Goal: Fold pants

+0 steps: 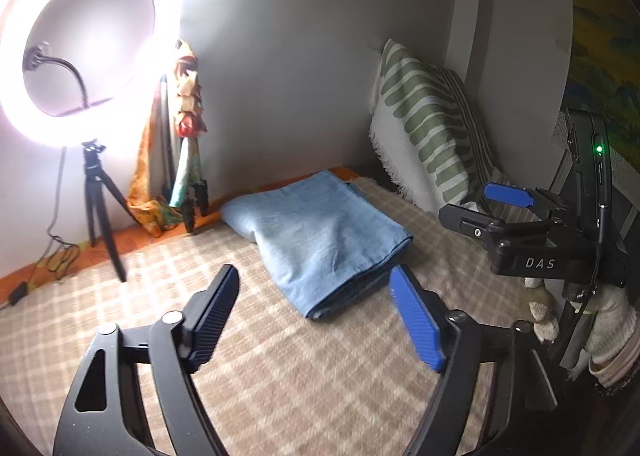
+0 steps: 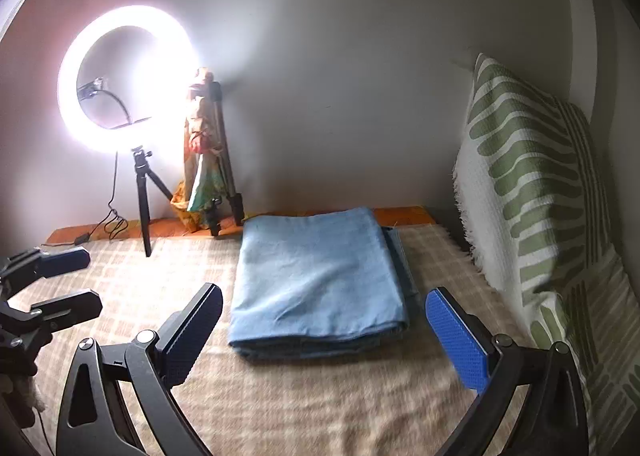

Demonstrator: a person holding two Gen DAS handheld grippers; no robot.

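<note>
Light blue pants (image 1: 324, 236) lie folded into a thick rectangle on the beige checked blanket (image 1: 280, 376); they also show in the right wrist view (image 2: 316, 280). My left gripper (image 1: 316, 296) is open and empty, raised just in front of the pants' near edge. My right gripper (image 2: 324, 320) is open and empty, its fingers either side of the folded pants' near edge but above it. The right gripper shows at the right of the left wrist view (image 1: 492, 204), open. The left gripper shows at the left of the right wrist view (image 2: 76, 280), open.
A lit ring light on a tripod (image 1: 76, 48) stands at the back left, with a cable on the orange edge (image 2: 100, 232). A second tripod draped with colourful cloth (image 2: 208, 160) leans on the wall. A green-striped cushion (image 2: 536, 192) stands along the right.
</note>
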